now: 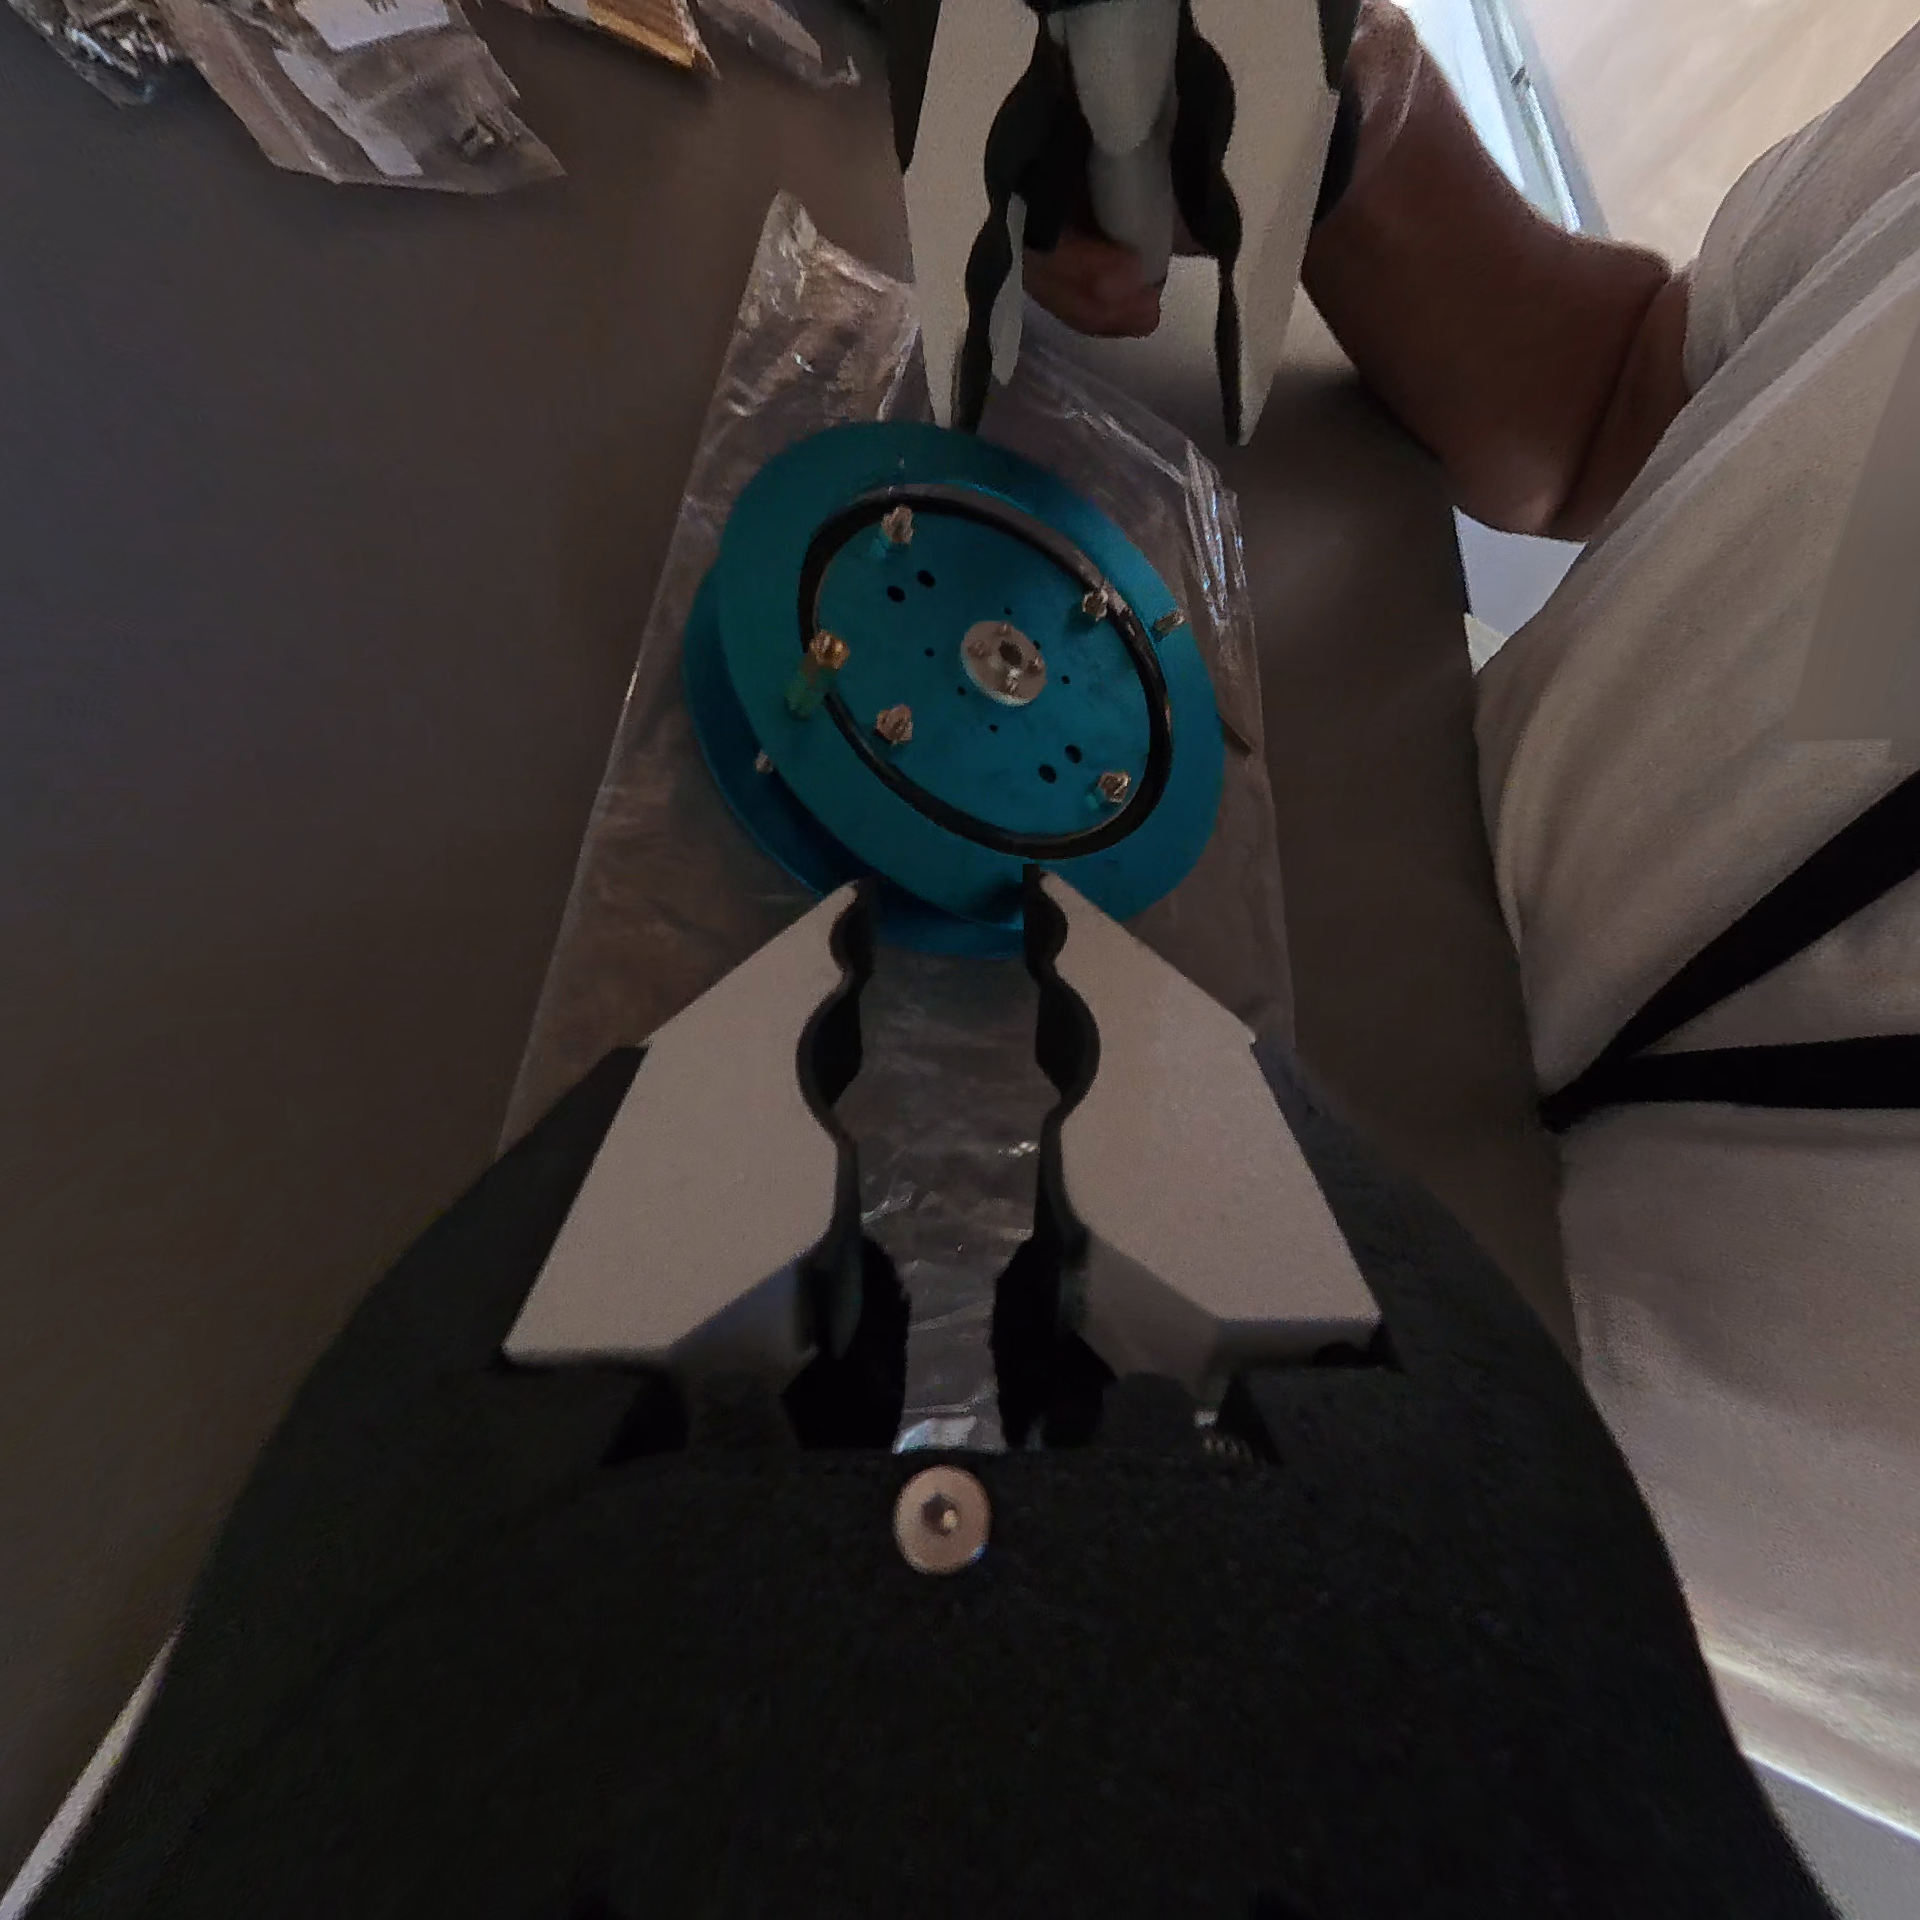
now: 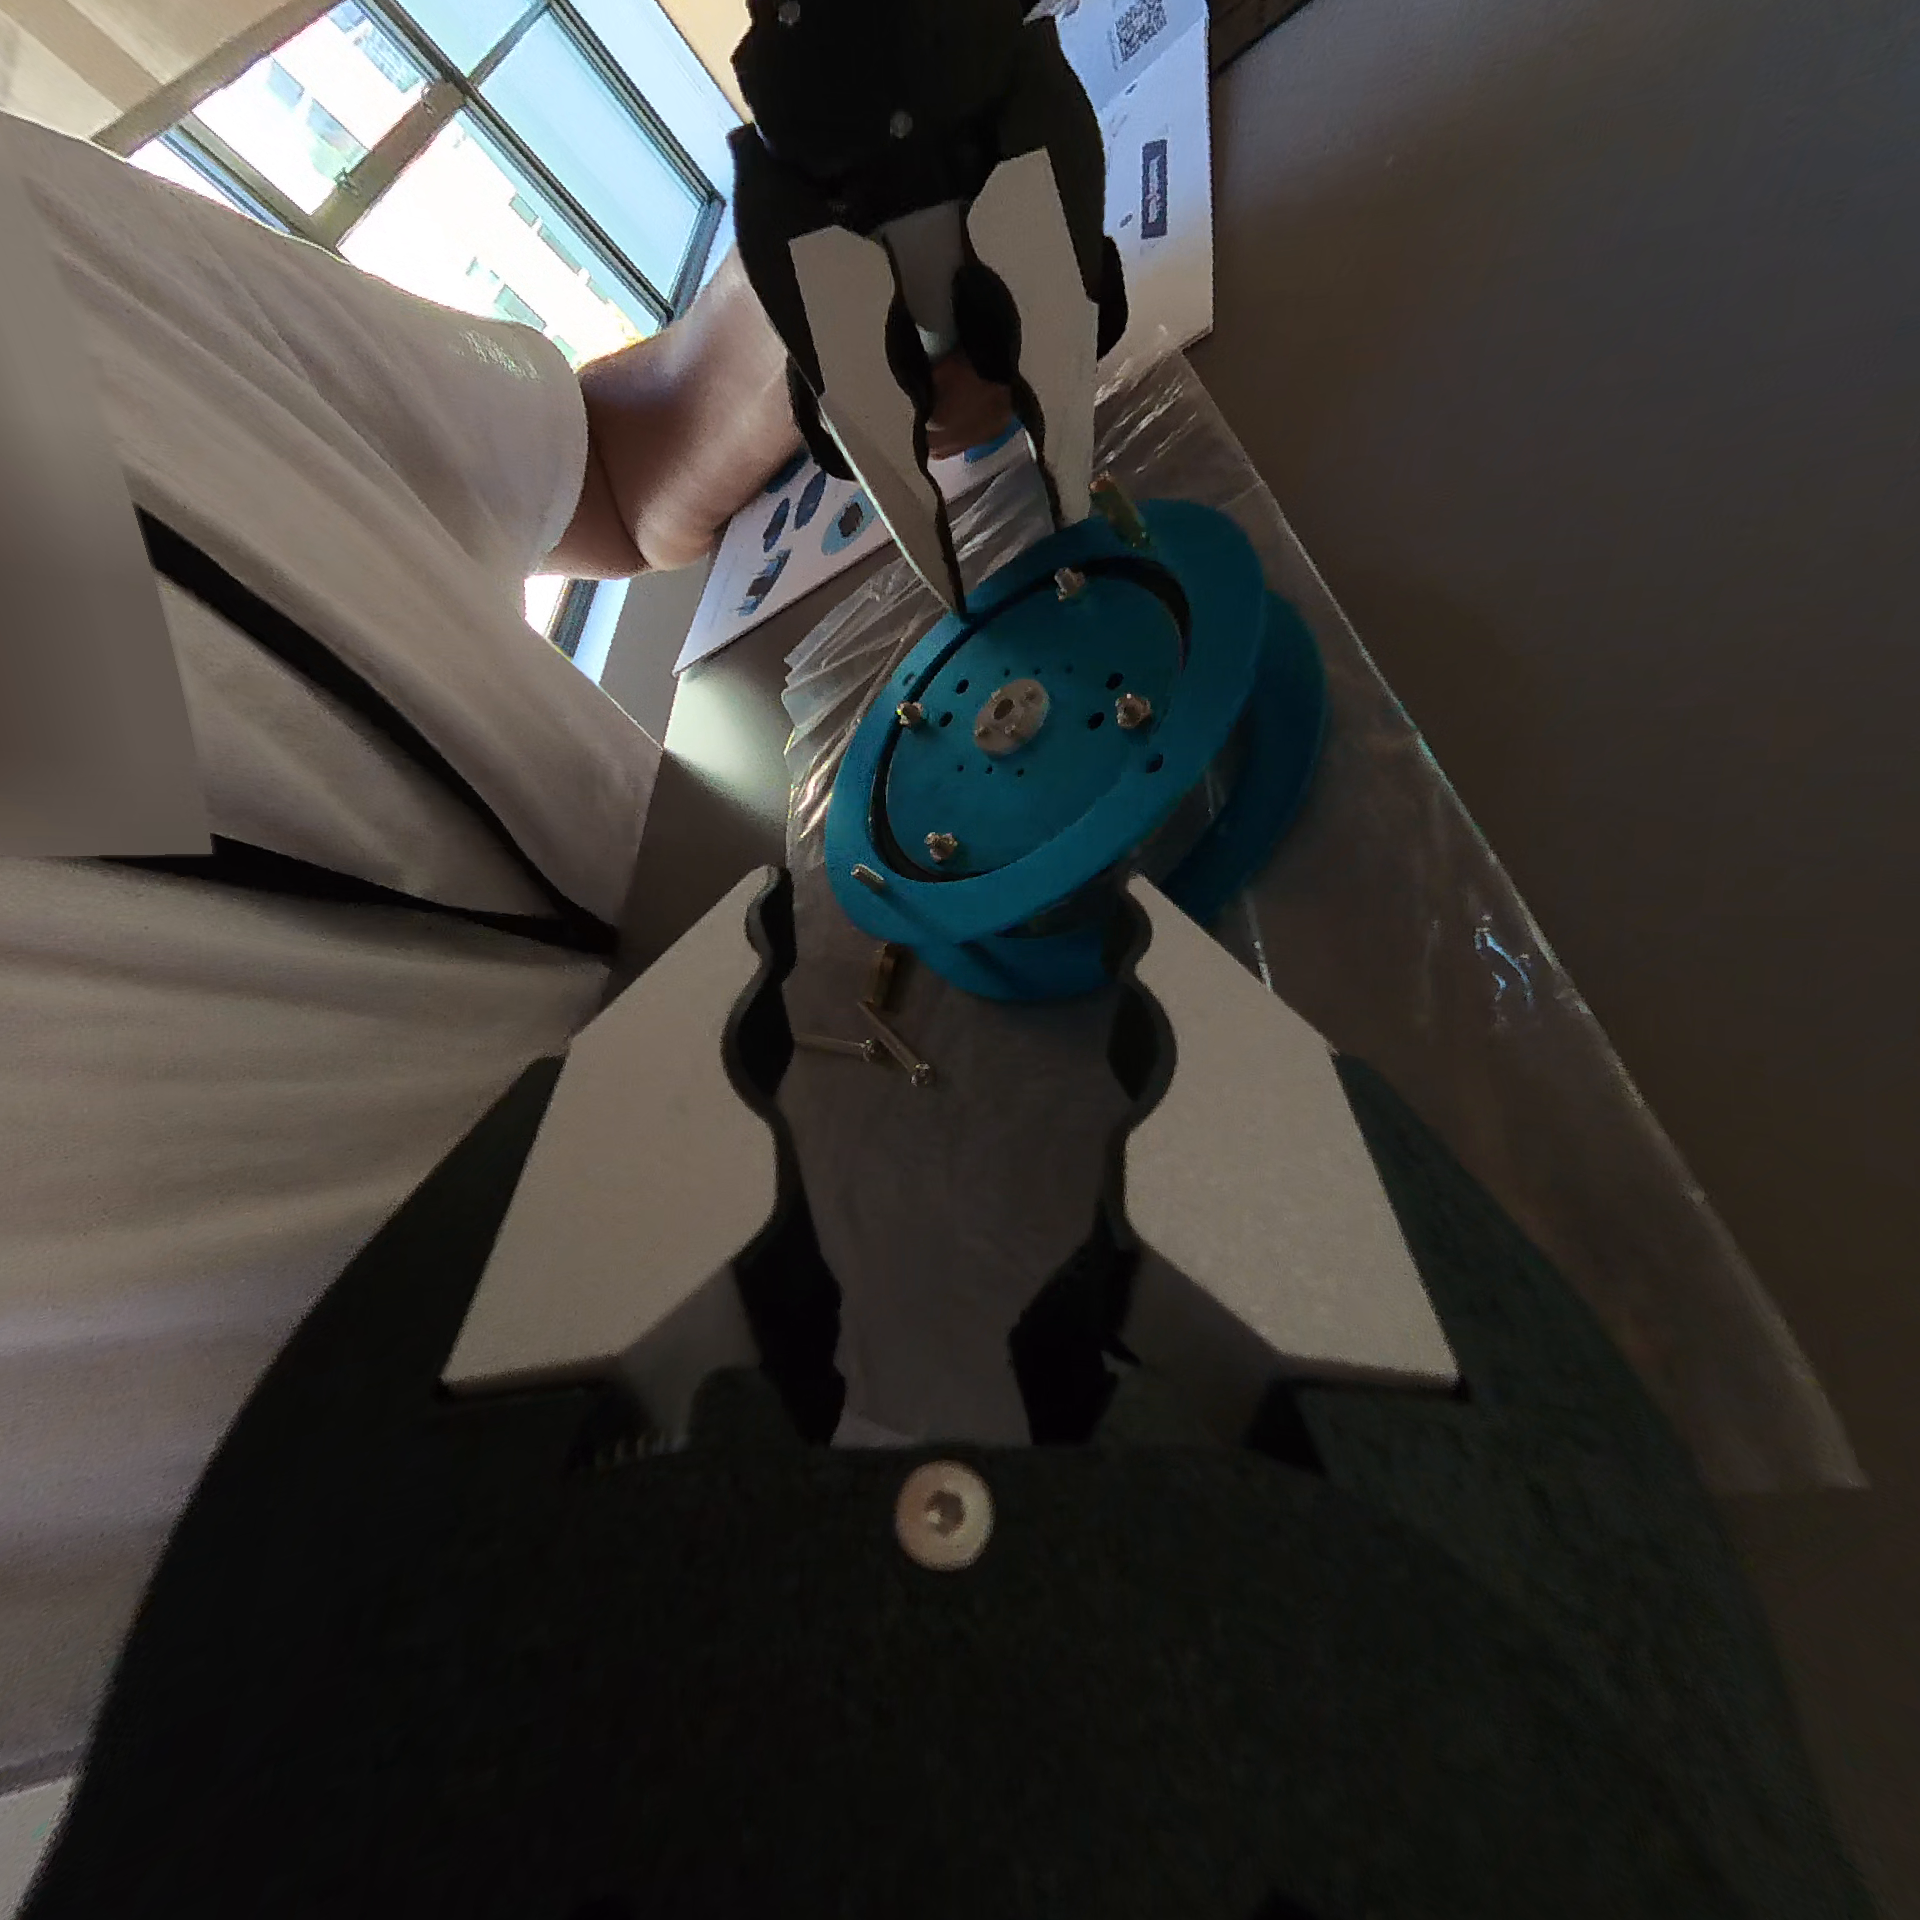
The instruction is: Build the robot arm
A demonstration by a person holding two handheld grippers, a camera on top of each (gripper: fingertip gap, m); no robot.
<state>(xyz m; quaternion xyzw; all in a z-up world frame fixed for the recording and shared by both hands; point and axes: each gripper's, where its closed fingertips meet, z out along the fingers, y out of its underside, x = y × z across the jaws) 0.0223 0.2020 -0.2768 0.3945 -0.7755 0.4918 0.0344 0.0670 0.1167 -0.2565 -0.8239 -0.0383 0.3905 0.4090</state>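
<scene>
A blue metal wheel (image 1: 997, 727) of stacked discs, with brass standoffs, screws and a silver hub, lies tilted on a clear plastic bag (image 1: 935, 1122). A black rubber ring (image 1: 987, 852) sits on its face. My left gripper (image 1: 945, 888) is shut on the wheel's near rim; it shows at the far rim in the right wrist view (image 2: 1010, 561). My right gripper (image 2: 954, 888) is open, its fingers either side of the wheel's (image 2: 1039, 769) other edge. It also shows from the left wrist view (image 1: 1101, 421), one fingertip at the rim.
Loose screws (image 2: 883, 1049) and a brass standoff (image 2: 883, 977) lie on the grey table between the right fingers. Bags of small parts (image 1: 395, 104) lie far off. A printed sheet (image 2: 769, 561) lies beyond the wheel. A person in a white shirt (image 1: 1714, 727) stands close by. The left gripper's tips are roughly 11 centimeters from the right gripper's.
</scene>
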